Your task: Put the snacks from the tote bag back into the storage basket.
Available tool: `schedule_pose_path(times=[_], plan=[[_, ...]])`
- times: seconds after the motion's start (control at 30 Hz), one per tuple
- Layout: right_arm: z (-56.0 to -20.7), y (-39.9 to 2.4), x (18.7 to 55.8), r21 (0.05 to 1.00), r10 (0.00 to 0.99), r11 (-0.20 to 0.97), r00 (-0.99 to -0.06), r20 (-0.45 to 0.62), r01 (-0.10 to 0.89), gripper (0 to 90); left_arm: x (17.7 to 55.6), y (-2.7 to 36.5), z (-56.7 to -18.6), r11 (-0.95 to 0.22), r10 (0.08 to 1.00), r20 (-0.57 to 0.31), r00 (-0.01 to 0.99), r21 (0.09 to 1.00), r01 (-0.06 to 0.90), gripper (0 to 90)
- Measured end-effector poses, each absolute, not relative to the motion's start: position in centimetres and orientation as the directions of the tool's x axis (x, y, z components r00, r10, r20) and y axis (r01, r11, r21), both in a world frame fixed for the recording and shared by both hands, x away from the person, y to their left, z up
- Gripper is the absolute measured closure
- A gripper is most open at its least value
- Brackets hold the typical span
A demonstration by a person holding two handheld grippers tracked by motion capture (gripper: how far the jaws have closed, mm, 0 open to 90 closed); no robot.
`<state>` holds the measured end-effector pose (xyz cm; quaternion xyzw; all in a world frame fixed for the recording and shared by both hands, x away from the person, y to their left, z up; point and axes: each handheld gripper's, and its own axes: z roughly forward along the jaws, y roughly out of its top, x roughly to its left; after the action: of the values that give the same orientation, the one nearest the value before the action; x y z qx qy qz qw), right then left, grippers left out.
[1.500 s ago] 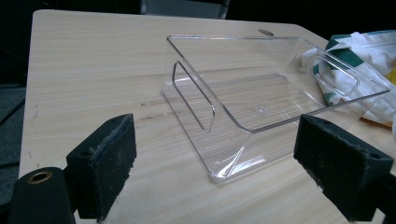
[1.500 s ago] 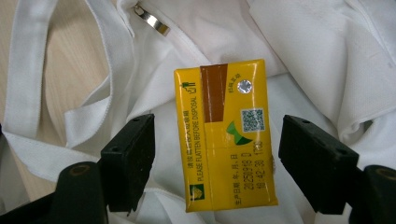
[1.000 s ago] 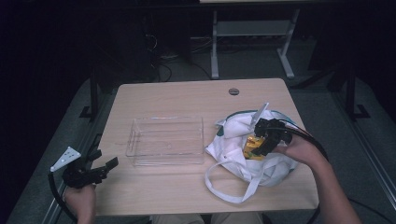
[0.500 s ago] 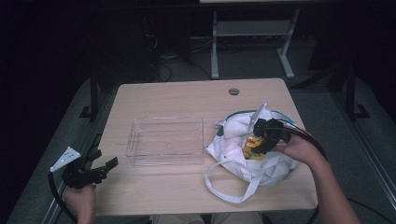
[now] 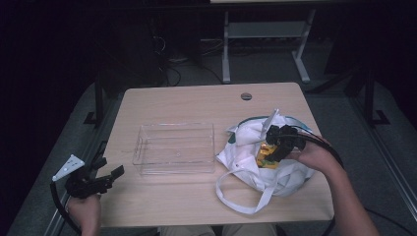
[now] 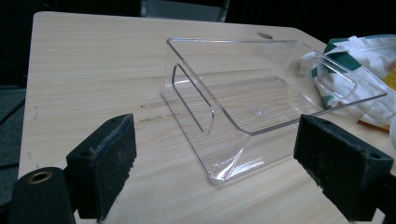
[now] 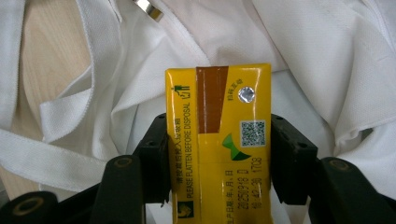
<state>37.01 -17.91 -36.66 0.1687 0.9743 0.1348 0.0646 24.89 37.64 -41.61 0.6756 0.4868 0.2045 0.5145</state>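
- High view, lower left of frame: left gripper [image 5: 109, 178], held by a hand [image 5: 84, 210] off the table's near-left corner. Jaws stand wide apart with nothing between them; its place matches the pictures from a second ago.
- Left gripper view, centre: clear plastic tray [image 6: 261, 100], empty, on the wooden table [image 6: 93, 70], ahead of the parted pads [image 6: 105, 163]. In the high view it lies left of centre on the table [image 5: 187, 103].
- High view, right of centre: white tote bag [image 5: 246, 152] with green trim, one strap looped toward the lower edge.
- High view, right: right gripper [image 5: 275, 147] inside the bag's mouth, clamped on a yellow drink carton [image 5: 265, 160].
- Change: over the last second the right gripper has shifted only slightly at the bag. Judgement: the carton is caught but not yet lifted clear; the empty tray looks the likely destination.
- Right gripper view, centre: yellow drink carton [image 7: 224, 144] upright between both pads, foil straw hole near the top.
- Hard to make out: carton's lower end is cut off by the frame; other bag contents are hidden by cloth.
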Motion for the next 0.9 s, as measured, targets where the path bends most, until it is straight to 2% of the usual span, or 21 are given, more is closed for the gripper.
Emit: schedule_pose_path(times=[0.9], plan=[[-36.27, -18.04, 37.49, 0.265, 0.340, 0.913, -0.937, -0.074, 0.310, 51.6, 24.90, 37.63, -41.60, 0.006, 0.868, -0.226, 0.441, 0.895, 0.446, 12.5]])
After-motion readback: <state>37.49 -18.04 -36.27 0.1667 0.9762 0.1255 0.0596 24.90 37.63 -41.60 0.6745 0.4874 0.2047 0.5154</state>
